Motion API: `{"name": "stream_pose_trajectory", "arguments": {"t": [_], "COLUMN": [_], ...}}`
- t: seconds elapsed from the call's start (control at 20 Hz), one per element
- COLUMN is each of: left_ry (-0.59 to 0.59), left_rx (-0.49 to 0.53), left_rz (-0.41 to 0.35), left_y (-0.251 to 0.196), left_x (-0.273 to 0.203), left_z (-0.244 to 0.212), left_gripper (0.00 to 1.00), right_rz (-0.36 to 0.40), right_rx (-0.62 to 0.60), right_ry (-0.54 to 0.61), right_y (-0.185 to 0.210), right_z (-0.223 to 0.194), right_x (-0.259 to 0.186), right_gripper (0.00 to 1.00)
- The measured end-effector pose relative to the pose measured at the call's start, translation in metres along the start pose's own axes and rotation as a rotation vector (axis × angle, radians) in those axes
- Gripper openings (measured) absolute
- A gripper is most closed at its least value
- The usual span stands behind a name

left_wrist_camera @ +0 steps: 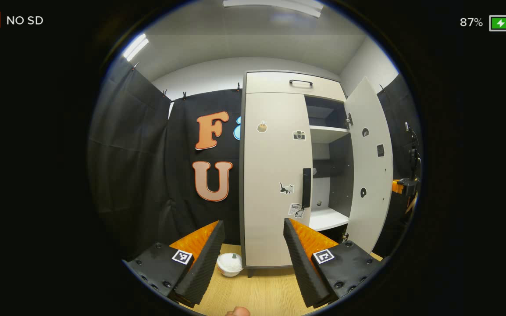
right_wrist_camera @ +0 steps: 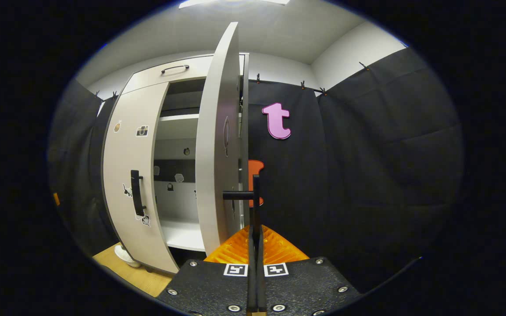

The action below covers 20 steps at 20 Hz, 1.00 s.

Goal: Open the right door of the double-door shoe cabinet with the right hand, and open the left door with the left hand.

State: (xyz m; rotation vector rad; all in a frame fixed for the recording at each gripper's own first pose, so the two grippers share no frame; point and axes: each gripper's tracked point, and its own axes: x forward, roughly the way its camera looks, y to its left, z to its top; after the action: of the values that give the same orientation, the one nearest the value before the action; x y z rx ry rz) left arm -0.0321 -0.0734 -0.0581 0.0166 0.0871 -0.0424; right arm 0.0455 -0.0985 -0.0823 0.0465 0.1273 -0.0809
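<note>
Left gripper view, claw: the left gripper (left_wrist_camera: 253, 245) sits at 6 o'clock with its fingers spread wide and nothing between them.
Left gripper view, cabinet: the shoe cabinet (left_wrist_camera: 294, 83) stands at centre; its left door (left_wrist_camera: 272, 175) is shut, the black left door handle (left_wrist_camera: 306, 188) on its edge just past centre toward 3 o'clock.
Left gripper view, right door: the right door (left_wrist_camera: 369, 171) stands swung out at 3 o'clock, shelves bared.
Left gripper view, floor: a white bowl (left_wrist_camera: 229, 264) rests by the cabinet foot at 6 o'clock.
Right gripper view, claw: the right gripper (right_wrist_camera: 255, 237) at 6 o'clock has its fingers pressed together on the right door handle (right_wrist_camera: 255, 197), a black bar.
Right gripper view, door: the right door seen edge-on at 12 o'clock, wide open.
Risk: the left claw is well apart from its handle; a crooked approach could bump the door panel or miss the bar. Pulling the right door further could strain its hinges.
</note>
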Motion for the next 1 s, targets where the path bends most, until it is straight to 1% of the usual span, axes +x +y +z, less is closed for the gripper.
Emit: {"name": "stream_pose_trajectory", "arguments": {"t": [0.1, 0.15, 0.2, 0.25, 0.3, 0.4, 0.45, 0.55, 0.65, 0.7, 0.8, 1.0], "left_ry": [0.003, 0.008, 0.01, 0.013, 0.015, 0.019, 0.021, 0.019, 0.018, 0.016, 0.003, -0.003], "left_rx": [0.01, 0.015, 0.014, 0.008, 0.002, -0.002, -0.002, -0.003, -0.006, -0.007, -0.005, -0.004], "left_rz": [-0.01, -0.013, -0.019, -0.028, -0.04, -0.058, -0.065, -0.078, -0.088, -0.096, -0.106, -0.121], "left_y": [-0.01, -0.015, -0.02, -0.026, -0.033, -0.044, -0.049, -0.06, -0.071, -0.076, -0.088, -0.111], "left_x": [0.004, 0.007, 0.01, 0.013, 0.015, 0.019, 0.021, 0.026, 0.033, 0.036, 0.044, 0.071], "left_z": [-0.002, -0.004, -0.005, -0.005, -0.006, -0.009, -0.009, -0.009, -0.008, -0.007, -0.004, -0.006], "left_gripper": [0.81, 0.8, 0.81, 0.8, 0.8, 0.81, 0.81, 0.82, 0.81, 0.8, 0.82, 0.81], "right_rz": [0.012, -0.018, -0.05, -0.075, -0.083, -0.072, -0.065, -0.038, -0.028, -0.026, -0.026, -0.029], "right_rx": [0.023, 0.009, -0.003, 0.004, 0.025, 0.074, 0.096, 0.115, 0.11, 0.104, 0.096, 0.092], "right_ry": [-0.005, -0.008, -0.015, -0.017, -0.014, -0.006, -0.001, 0.001, 0.0, -0.005, -0.013, -0.024], "right_y": [-0.005, -0.014, -0.026, -0.036, -0.041, -0.045, -0.044, -0.042, -0.042, -0.041, -0.043, -0.048], "right_z": [-0.002, -0.002, -0.002, 0.0, 0.001, 0.001, 0.0, -0.001, -0.002, 0.0, 0.001, 0.001], "right_x": [-0.004, -0.005, -0.012, -0.017, -0.024, -0.033, -0.037, -0.043, -0.045, -0.047, -0.049, -0.054], "right_gripper": [0.0, 0.02, 0.04, 0.13, 0.38, 0.7, 0.81, 0.88, 0.93, 0.93, 0.93, 0.93]}}
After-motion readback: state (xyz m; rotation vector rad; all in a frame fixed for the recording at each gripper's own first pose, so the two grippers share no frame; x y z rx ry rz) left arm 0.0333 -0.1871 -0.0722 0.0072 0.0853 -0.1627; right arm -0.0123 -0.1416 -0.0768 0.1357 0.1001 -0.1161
